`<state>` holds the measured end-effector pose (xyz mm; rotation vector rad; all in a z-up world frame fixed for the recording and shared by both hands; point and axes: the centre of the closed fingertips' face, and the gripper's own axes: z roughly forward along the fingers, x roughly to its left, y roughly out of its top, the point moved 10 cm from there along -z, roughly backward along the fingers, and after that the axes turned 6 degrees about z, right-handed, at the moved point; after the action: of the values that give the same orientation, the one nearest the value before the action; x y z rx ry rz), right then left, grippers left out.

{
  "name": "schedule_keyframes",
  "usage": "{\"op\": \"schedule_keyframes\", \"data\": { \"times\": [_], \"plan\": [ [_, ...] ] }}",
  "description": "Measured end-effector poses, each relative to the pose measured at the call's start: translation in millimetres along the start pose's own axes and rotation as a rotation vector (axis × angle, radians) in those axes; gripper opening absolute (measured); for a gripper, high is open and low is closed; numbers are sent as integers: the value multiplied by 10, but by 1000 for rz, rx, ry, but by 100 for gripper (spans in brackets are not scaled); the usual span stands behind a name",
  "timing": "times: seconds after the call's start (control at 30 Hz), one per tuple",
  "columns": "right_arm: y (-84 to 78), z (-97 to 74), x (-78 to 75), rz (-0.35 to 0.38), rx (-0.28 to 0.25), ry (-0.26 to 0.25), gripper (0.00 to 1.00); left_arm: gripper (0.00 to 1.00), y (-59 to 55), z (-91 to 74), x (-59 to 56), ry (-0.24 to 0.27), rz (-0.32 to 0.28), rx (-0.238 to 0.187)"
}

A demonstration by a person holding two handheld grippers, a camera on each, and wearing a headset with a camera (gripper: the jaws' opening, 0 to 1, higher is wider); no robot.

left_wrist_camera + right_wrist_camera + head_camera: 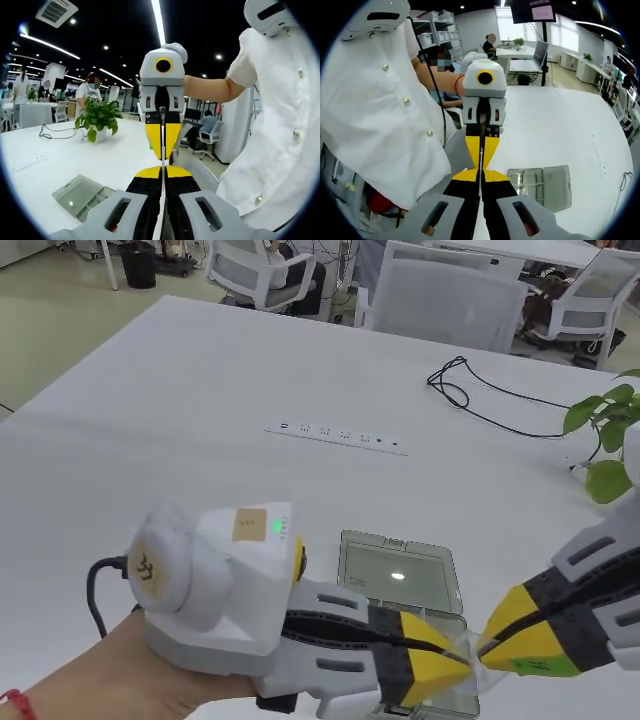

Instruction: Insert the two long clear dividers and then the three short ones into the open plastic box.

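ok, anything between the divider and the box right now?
Nothing visible. The clear divider is gripped by both the left gripper and the right gripper, just above the open plastic box. No other object lies between it and the box, though the grippers hide part of the base in the head view.

Left gripper (460,666) and right gripper (492,646): white with yellow-black tips; divider (477,651) and box (400,575) clear.

Light level: bright and even across your wide white tabletop (200,410); shadows soft and faint.
Source: long ceiling light strips (159,20) overhead.
Glare: one small white spot on your clear flat plastic box lid (398,576).
Distortion: both your gripper views bow strongly toward the edges.
Focus: your head view reads sharp.
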<state>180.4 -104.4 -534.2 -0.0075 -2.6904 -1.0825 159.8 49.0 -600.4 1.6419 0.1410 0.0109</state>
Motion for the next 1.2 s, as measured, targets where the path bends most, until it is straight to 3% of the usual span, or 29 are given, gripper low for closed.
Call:
{"op": "schedule_keyframes", "data": {
  "times": [0.53, 1.03, 1.2],
  "plan": [
    [-7, -27, 9, -10, 0, -28, 2, 4, -19, -29, -12, 25, -18, 16],
    [-89, -203, -121, 15, 6, -93, 2, 19, -100, -212, 34, 129, -18, 52],
    [-135, -238, -218, 23, 33, -133, 2, 27, -137, -282, 61, 162, -21, 72]
  ]
}}
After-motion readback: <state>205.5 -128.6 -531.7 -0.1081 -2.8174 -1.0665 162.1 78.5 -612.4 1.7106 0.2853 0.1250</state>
